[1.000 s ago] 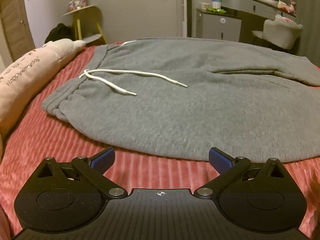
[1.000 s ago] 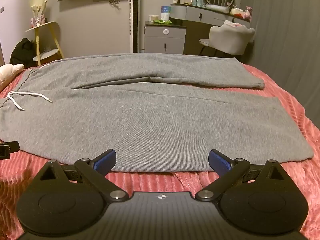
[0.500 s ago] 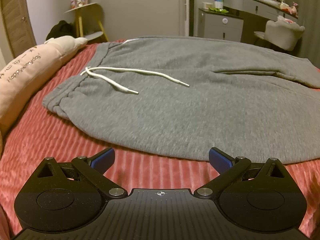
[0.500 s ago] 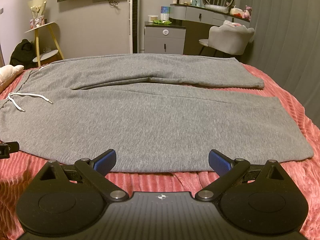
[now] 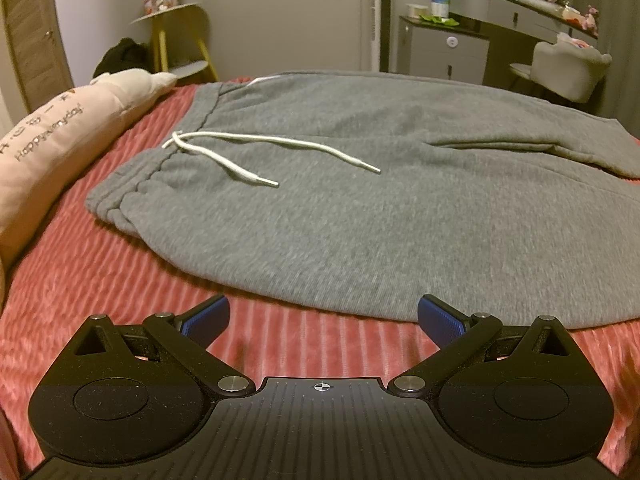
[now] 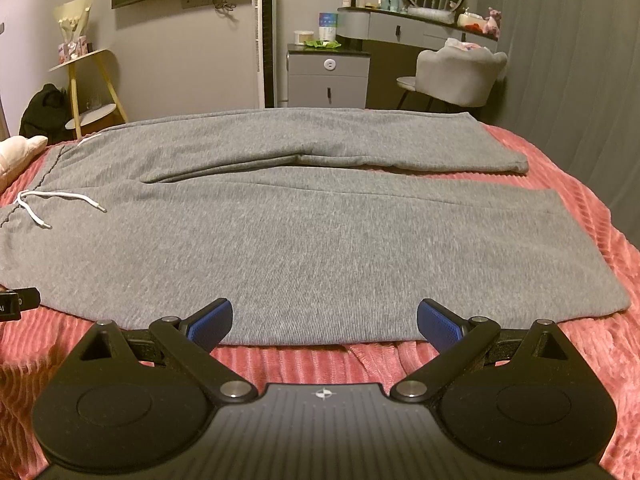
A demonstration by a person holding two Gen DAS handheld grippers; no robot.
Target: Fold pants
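Pants lie spread flat on the red ribbed bedspread ahead of both your grippers, the two legs side by side and the white drawstring loose on top at the waist end. No fold looks made yet, so the whole job is left. Your left gripper sits with jaws spread wide and empty, the waist-end hem just beyond the tips. Your right gripper is equally spread and empty, the near leg's edge lying between and just past its blue pads.
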